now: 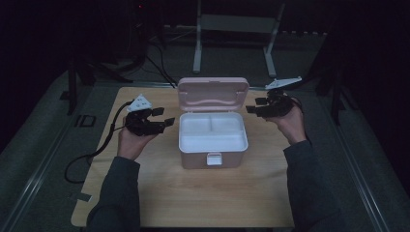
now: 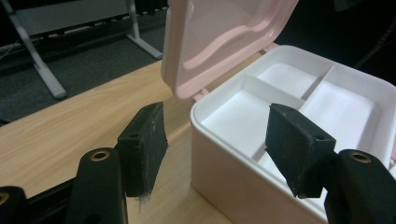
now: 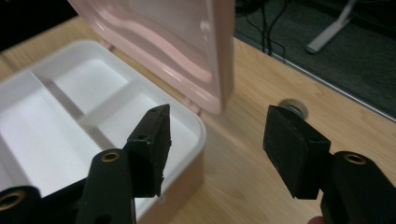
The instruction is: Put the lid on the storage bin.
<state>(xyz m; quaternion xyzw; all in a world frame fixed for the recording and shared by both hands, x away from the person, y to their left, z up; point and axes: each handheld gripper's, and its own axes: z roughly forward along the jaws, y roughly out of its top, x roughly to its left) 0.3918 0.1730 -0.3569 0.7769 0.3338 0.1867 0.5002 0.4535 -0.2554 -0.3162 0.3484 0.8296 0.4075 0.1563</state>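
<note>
We've got the open box (image 1: 212,140) centred between left gripper (image 1: 163,117) and right gripper (image 1: 255,106), jaws apart, empty, lid (image 1: 213,93) upright far side.

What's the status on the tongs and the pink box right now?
Left tongs open, holding nothing, left of the pink box. Right tongs open, holding nothing, right of it. Lid up, white tray shows no contents. Nothing between tongs and box.

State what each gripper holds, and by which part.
Nothing: the left gripper and right gripper are open, apart from the pink box.
</note>
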